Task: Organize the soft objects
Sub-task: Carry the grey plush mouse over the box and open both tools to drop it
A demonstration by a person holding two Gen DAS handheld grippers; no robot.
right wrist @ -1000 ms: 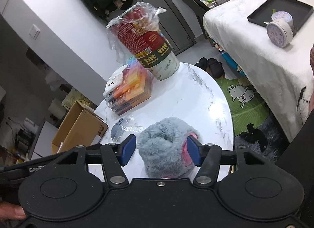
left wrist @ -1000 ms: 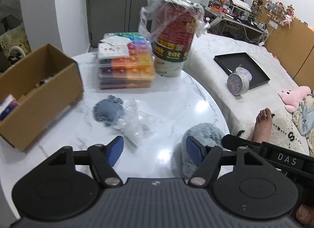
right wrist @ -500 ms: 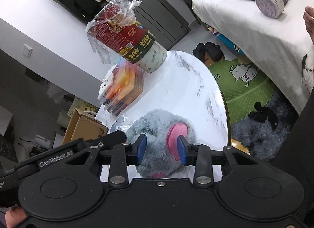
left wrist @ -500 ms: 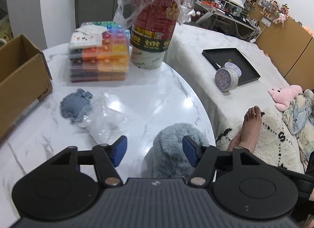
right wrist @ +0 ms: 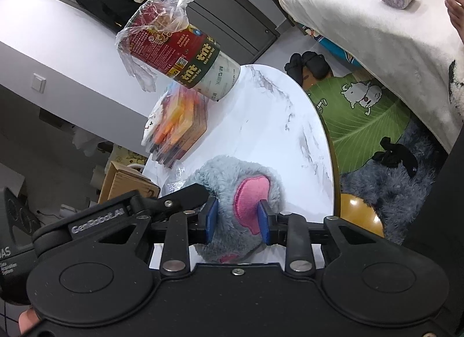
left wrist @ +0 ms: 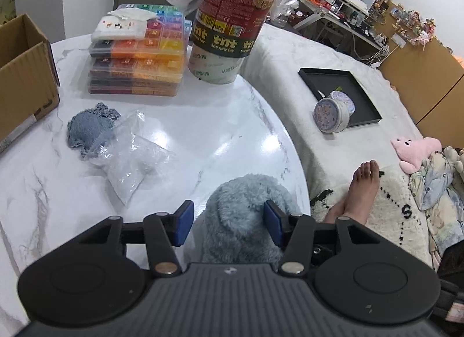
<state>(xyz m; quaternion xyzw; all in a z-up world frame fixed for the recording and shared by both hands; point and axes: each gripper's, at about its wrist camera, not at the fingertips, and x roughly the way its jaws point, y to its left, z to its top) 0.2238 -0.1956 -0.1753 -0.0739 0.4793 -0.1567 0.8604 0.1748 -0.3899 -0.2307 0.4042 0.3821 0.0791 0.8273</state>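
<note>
A fluffy grey plush toy (left wrist: 243, 215) with a pink patch (right wrist: 249, 197) sits at the near right edge of the white marble table (left wrist: 203, 122). My right gripper (right wrist: 236, 221) is shut on the plush, its blue pads pressing both sides. My left gripper (left wrist: 227, 219) is open and straddles the same plush from the other side. A small grey knitted piece (left wrist: 87, 125) and a clear plastic bag (left wrist: 133, 157) lie on the table to the left.
A cardboard box (left wrist: 23, 75) stands at the left. A stack of colourful bead cases (left wrist: 139, 58) and a tall red canister (left wrist: 232, 23) stand at the back. A bed with a black tray (left wrist: 339, 90) and a bare foot (left wrist: 362, 189) lie right.
My right gripper closed on the plush toy. My left gripper moved right and forward until its open fingers came around the plush.
</note>
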